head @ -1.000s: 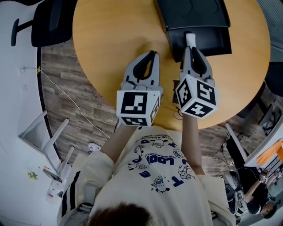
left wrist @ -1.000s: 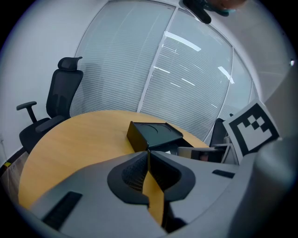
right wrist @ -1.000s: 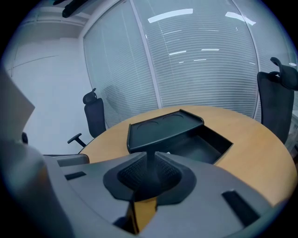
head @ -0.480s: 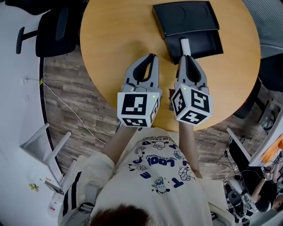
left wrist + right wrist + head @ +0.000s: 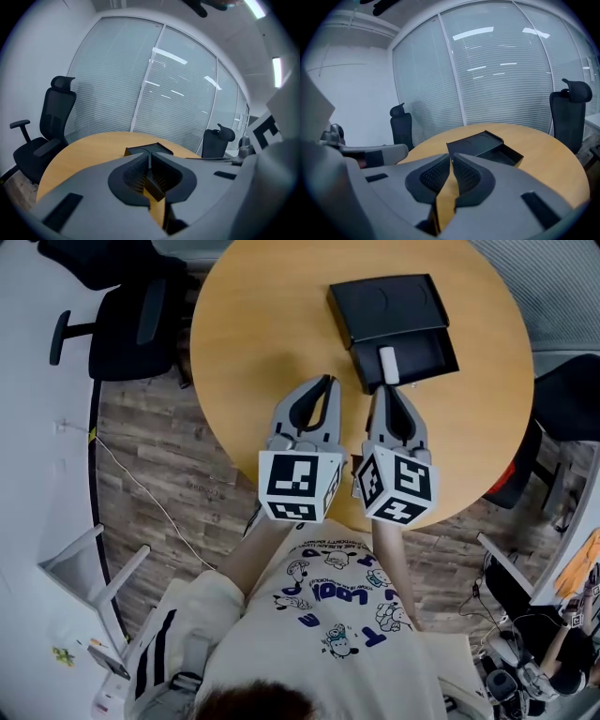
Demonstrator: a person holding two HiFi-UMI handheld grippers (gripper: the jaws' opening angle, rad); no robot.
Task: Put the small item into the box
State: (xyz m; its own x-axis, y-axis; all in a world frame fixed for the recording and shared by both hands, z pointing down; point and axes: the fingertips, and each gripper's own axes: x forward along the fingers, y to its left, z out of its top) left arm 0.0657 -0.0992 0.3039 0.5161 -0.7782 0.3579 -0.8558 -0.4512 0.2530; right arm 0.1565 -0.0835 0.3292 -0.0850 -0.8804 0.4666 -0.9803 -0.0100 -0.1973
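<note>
A black box point(image 5: 412, 351) lies open at the far side of the round wooden table point(image 5: 262, 324), its lid point(image 5: 387, 302) folded back. The small white item point(image 5: 388, 365) rests inside the box's tray. Just short of it is my right gripper point(image 5: 390, 390), shut with nothing between its jaws; in the right gripper view point(image 5: 451, 157) the box point(image 5: 480, 144) sits beyond the tips and the item is hidden. My left gripper point(image 5: 327, 381) hovers alongside to the left, shut and empty point(image 5: 150, 154), with the box point(image 5: 140, 151) showing past its tips.
A black office chair point(image 5: 131, 315) stands left of the table and another dark chair point(image 5: 567, 395) at the right. More chairs point(image 5: 569, 112) face the glass wall. A white frame point(image 5: 89, 559) and a cable lie on the wood floor.
The right gripper has drawn back toward me from the box and its jaws have closed. The white item stays in the tray. The head view has shifted.
</note>
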